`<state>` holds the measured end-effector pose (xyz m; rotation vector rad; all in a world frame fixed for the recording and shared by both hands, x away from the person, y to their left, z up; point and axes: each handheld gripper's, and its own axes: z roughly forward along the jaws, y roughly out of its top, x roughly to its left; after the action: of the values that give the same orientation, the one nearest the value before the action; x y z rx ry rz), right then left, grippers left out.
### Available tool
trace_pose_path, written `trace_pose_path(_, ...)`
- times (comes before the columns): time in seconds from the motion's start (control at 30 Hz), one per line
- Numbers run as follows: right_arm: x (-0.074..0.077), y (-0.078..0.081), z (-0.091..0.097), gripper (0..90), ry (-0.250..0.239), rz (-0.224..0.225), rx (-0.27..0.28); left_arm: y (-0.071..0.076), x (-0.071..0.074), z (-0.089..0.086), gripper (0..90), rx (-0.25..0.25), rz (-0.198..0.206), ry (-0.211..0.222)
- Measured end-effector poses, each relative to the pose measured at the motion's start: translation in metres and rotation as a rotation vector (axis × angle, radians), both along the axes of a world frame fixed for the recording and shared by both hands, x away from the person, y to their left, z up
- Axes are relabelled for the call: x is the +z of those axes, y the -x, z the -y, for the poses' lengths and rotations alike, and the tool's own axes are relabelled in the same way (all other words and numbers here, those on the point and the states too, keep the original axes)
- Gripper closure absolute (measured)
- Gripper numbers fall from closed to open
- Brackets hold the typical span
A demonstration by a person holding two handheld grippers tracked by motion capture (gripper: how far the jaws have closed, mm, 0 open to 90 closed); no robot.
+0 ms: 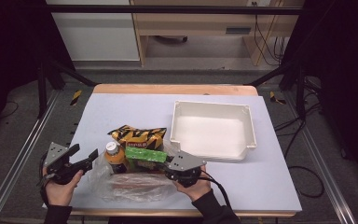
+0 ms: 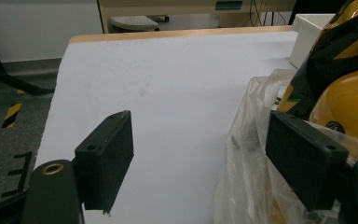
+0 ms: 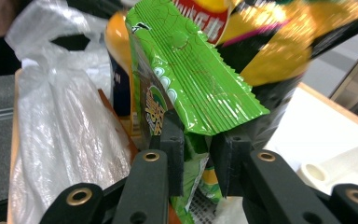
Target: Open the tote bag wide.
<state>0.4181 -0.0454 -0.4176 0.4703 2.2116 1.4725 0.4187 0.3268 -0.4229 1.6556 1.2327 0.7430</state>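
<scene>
from above, the right gripper [image 1: 179, 169] meets the green packet [image 1: 144, 154] on the bench [image 1: 121, 112]; its own view shows fingers [image 3: 172, 140] pinching it — left gripper [image 2: 200, 154] gapes wide, empty, beside the plastic bag [image 2: 247, 154].

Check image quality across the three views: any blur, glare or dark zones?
High view: table evenly lit, surroundings nearly black, soft overall. Left gripper view: the yellow-black packet is close and soft, the white surface bright. Right gripper view: the green packet between the right gripper jaws is sharp with foil glare; the yellow packet behind is blurred.
</scene>
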Motion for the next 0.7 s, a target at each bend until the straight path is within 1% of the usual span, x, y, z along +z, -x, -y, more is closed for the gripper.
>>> trace_pose_path(0.03,0.000,0.000,0.000,75.9,0.000,0.000,0.000,0.000,0.000,0.000,22.6,0.000,0.000,0.000)
trace_pose_path(0.07,0.007,0.001,0.005,75.9,-0.013,0.009,0.004,0.000,0.000,0.001,22.5,-0.005,-0.003,0.001)
trace_pose_path(0.27,0.026,0.005,0.016,75.9,-0.052,0.024,0.008,0.000,-0.002,0.002,22.2,-0.010,-0.001,-0.010)
trace_pose_path(0.53,0.054,0.013,0.036,76.1,-0.123,0.015,0.018,0.000,-0.004,0.000,21.8,-0.006,-0.007,-0.008)
trace_pose_path(0.63,0.063,0.015,0.046,76.2,-0.141,0.008,0.015,-0.001,-0.004,0.000,21.9,-0.003,-0.006,-0.007)
trace_pose_path(0.7,0.069,0.017,0.053,76.3,-0.154,0.013,0.013,-0.001,-0.005,0.000,21.9,0.001,-0.007,-0.008)
